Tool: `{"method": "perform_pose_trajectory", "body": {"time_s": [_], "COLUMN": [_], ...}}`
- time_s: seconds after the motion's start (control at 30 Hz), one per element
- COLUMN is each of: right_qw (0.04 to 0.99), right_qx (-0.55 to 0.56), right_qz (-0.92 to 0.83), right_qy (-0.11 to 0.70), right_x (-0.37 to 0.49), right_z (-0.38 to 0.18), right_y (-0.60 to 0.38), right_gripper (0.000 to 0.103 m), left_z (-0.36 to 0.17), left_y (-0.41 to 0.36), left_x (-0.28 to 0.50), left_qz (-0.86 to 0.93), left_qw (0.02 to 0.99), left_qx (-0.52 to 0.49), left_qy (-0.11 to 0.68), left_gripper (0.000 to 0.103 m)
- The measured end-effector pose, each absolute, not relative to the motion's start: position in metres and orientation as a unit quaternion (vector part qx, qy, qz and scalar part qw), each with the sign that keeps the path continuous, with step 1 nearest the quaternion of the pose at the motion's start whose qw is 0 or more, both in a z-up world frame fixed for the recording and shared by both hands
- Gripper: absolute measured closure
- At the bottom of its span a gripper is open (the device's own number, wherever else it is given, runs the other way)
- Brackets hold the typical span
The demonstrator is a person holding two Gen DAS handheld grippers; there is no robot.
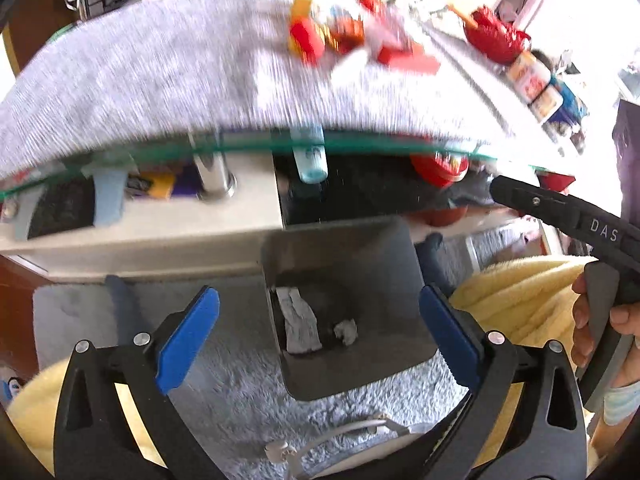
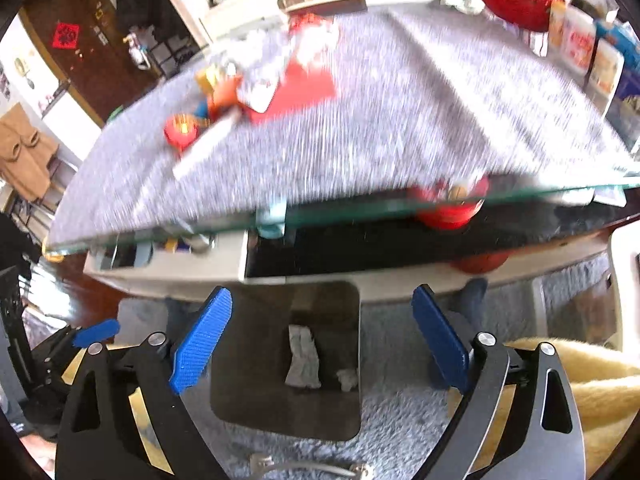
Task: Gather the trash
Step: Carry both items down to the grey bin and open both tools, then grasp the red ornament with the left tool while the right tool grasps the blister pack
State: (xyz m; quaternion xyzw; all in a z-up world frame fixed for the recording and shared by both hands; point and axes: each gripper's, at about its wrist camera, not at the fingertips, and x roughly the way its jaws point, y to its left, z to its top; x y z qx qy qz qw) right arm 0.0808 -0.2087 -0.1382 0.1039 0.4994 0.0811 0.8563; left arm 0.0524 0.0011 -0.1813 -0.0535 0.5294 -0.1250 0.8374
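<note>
Above the dark bin, holding grey paper scraps, both tools gape wide, empty.

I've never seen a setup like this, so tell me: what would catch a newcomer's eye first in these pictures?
Probably the blue fingertips of the two open grippers low in each view, framing a dark bin on the grey rug that already holds crumpled paper. Above it, a heap of red and yellow wrappers lies on the grey cloth covering the glass table.
</note>
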Motion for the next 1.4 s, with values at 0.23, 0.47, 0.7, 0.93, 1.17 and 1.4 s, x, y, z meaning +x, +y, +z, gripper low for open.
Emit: {"method": "perform_pose_trajectory", "body": {"time_s": [0.23,0.47,0.7,0.93,1.17,1.4], "right_qw": [0.869,0.87,0.876,0.867,0.863,0.859], "right_qx": [0.1,0.094,0.096,0.092,0.08,0.074], "right_qz": [0.077,0.075,0.088,0.123,0.106,0.103], "right_qy": [0.479,0.478,0.464,0.474,0.488,0.496], "right_x": [0.108,0.152,0.189,0.207,0.218,0.224], "right_z": [-0.108,-0.1,-0.091,-0.098,-0.11,-0.119], "right_y": [-0.213,-0.204,-0.191,-0.17,-0.162,-0.161], "right_gripper": [0.007,0.007,0.007,0.037,0.045,0.05], "left_z": [-0.145,-0.123,-0.115,-0.124,-0.136,-0.151], "left_y": [0.006,0.006,0.009,0.006,-0.001,-0.011], "left_x": [0.078,0.117,0.159,0.188,0.207,0.232], "left_qz": [-0.12,-0.121,-0.111,-0.13,-0.151,-0.159], "left_qw": [0.852,0.861,0.87,0.863,0.855,0.848], "left_qx": [-0.052,-0.045,-0.046,-0.03,-0.031,-0.031], "left_qy": [0.507,0.492,0.478,0.487,0.496,0.505], "left_gripper": [0.008,0.008,0.009,0.041,0.051,0.058]}}
